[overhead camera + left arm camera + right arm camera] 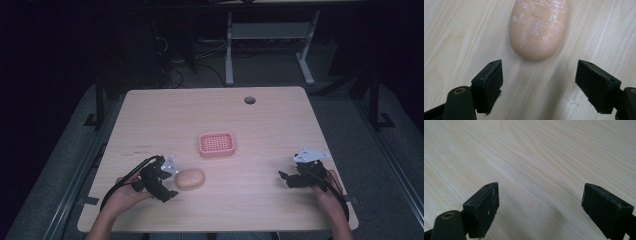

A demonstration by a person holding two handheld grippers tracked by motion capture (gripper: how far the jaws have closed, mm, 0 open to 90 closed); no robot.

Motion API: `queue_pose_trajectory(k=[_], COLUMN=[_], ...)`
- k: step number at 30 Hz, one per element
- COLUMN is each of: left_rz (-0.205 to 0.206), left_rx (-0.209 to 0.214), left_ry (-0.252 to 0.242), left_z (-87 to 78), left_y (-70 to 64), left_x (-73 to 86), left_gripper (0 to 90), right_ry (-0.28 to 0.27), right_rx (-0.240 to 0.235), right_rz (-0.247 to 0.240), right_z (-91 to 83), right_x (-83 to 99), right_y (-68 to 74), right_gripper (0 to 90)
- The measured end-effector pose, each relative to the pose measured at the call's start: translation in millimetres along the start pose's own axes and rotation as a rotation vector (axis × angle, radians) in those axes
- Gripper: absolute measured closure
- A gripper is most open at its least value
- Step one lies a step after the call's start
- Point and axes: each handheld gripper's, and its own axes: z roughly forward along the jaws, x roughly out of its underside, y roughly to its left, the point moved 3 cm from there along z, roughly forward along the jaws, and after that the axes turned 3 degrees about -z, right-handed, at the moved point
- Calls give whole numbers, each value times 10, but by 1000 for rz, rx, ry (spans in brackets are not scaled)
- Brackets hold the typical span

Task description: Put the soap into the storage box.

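Note:
A peach-coloured oval bar of soap (189, 179) lies on the wooden table (210, 115), near the front left. My left gripper (169, 184) sits just left of it, open, its jaws pointing at the bar. In the left gripper view the soap (538, 27), scuffed with white marks, lies just beyond the gripper (540, 83) and nothing is between the jaws. A pink soap dish (216, 144) with a grid of holes rests at the table's middle. My right gripper (286, 179) hovers open near the front right; its own view shows the gripper (540, 205) over bare wood.
A round cable hole (249, 100) is set in the table near the far edge. White desk legs (229, 50) stand on the dark floor beyond. Table edges run close to both hands at the front.

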Motion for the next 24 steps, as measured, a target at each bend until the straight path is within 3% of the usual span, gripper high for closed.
queue_pose_trajectory(k=[13, 24], left_rz=[23, 16], left_rx=[3, 18], left_ry=[10, 22], left_z=[74, 136], left_y=[18, 38], left_x=[-159, -240], left_gripper=[218, 215], right_ry=[-6, -6], right_rx=[-5, -8], right_rz=[-4, -10], right_z=[-7, -5], right_x=[-4, -6], right_y=[4, 8], right_gripper=[138, 139])
